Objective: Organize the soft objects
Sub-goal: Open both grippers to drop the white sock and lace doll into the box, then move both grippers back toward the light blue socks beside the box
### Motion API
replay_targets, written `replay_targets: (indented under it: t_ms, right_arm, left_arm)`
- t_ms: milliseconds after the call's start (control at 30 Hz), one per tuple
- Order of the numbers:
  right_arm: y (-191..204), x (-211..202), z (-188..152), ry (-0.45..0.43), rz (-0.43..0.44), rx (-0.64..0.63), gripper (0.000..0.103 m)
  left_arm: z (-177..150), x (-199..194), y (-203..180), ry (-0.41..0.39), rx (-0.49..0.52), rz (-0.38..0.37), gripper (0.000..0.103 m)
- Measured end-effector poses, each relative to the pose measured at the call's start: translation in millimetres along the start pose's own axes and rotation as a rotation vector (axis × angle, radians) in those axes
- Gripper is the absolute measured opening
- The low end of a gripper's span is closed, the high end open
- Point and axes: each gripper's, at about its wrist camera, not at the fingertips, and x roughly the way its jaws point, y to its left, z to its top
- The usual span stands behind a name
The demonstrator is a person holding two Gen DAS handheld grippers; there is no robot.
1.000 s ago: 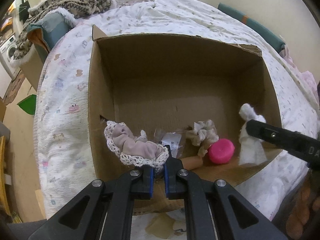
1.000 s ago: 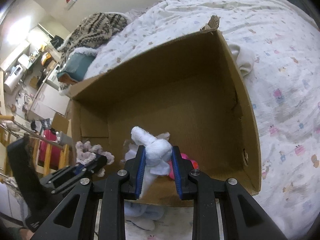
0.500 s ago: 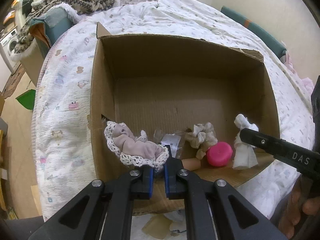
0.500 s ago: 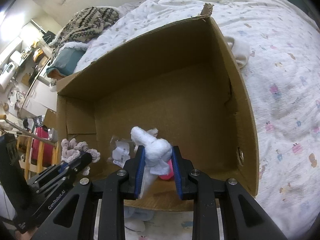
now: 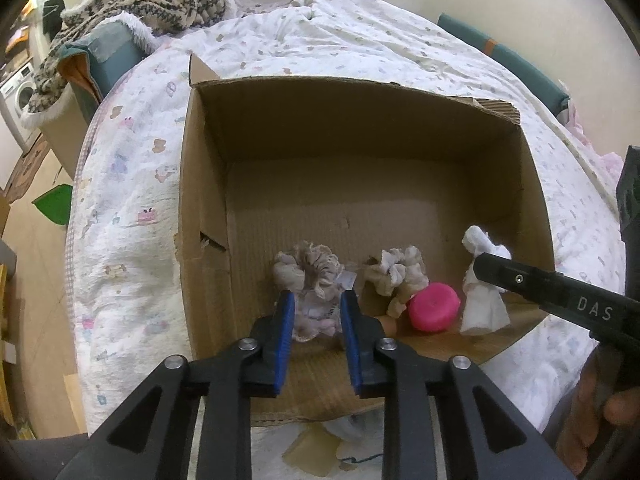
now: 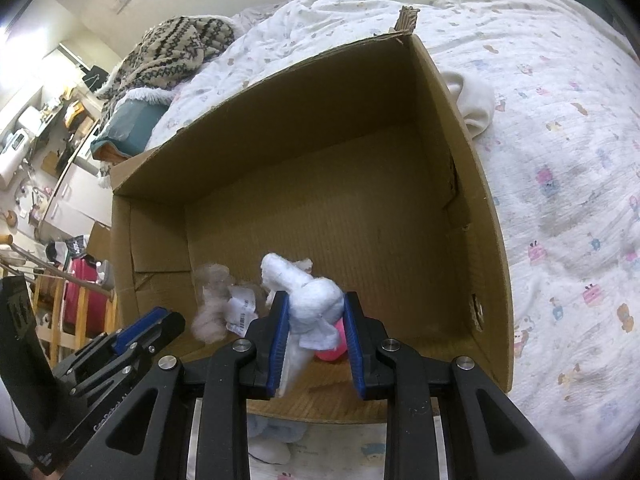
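Note:
An open cardboard box [image 5: 200, 208] lies on the bed. My left gripper [image 5: 315, 308] is open over the box's near edge; the pink lace scrunchie [image 5: 308, 276] is blurred just beyond its fingers, free of them. A beige scrunchie [image 5: 396, 270] and a pink round object [image 5: 434, 307] lie on the box floor. My right gripper [image 6: 314, 314] is shut on a white cloth piece [image 6: 310, 292] above the box's near right; it also shows in the left wrist view [image 5: 482, 280]. The pink scrunchie also shows blurred in the right wrist view [image 6: 212, 304].
A white patterned quilt [image 5: 132, 184] covers the bed around the box. A knitted blanket [image 5: 152, 0] lies on a teal box at the back left. A white soft item [image 6: 474, 104] sits outside the box's right wall. Furniture and clutter stand at the left [image 6: 48, 160].
My left gripper has opened and let go of the pink lace scrunchie, which drops into the box. The right gripper has moved slightly further over the box with the white cloth.

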Motion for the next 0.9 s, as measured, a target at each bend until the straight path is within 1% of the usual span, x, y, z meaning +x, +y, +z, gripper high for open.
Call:
replay_targets:
  t_ms: [67,133,200,233,267,333,367,433,533,600,667,733,800,900]
  right_arm:
    - [-2,-2,0,-0.003,0.009,0.006,0.029]
    - [-3,-3,0,-0.004,0.010,0.009,0.029]
    - [-3,-3,0,-0.005,0.009,0.007,0.029]
    - [-3,-4,0,-0.007,0.005,0.007,0.030]
    - [-3,-4,0,-0.007,0.003,0.009,0.033]
    - [-5,-6,1,-0.018,0.002,0.024,0.056]
    - [-6,-9,1,-0.033,0.002,0.035,0.069]
    - [-8,-13,3,-0.054,-0.002,0.047,0.069]
    - [-10,-15,4,-0.051,0.008,0.062,0.069]
    - [-10,-17,4,-0.051,-0.002,0.062,0.069]
    - [-10,-19,3,-0.054,-0.005,0.060,0.069]
    - [-10,-21,3,-0.060,-0.001,0.059,0.069]
    - [-10,-24,2,-0.063,0.004,0.063,0.069]
    - [-9,-27,0,-0.061,0.020,0.064,0.069]
  left_arm:
    - [0,-1,0,-0.002,-0.003,-0.002,0.023]
    - [-1,-3,-1,-0.003,-0.008,-0.006,0.033]
    - [0,-4,0,-0.014,-0.012,0.001,0.051]
    - [1,-5,0,-0.022,-0.014,0.006,0.053]
    - [1,-7,0,-0.029,-0.015,0.007,0.055]
    - [2,-6,0,-0.027,-0.014,0.003,0.056]
    - [2,-6,0,-0.025,-0.012,0.000,0.057]
    - [2,-8,-1,-0.028,-0.006,0.006,0.057]
    - [1,-11,-1,-0.040,-0.001,0.013,0.058]
    - [0,-12,-1,-0.041,-0.002,0.019,0.060]
    - [-1,-14,0,-0.045,-0.006,0.019,0.060]
    - [-3,-16,1,-0.037,-0.017,0.021,0.060]
    - [-5,-19,4,-0.028,-0.037,0.005,0.060]
    - [-8,-24,6,-0.030,-0.049,0.016,0.060]
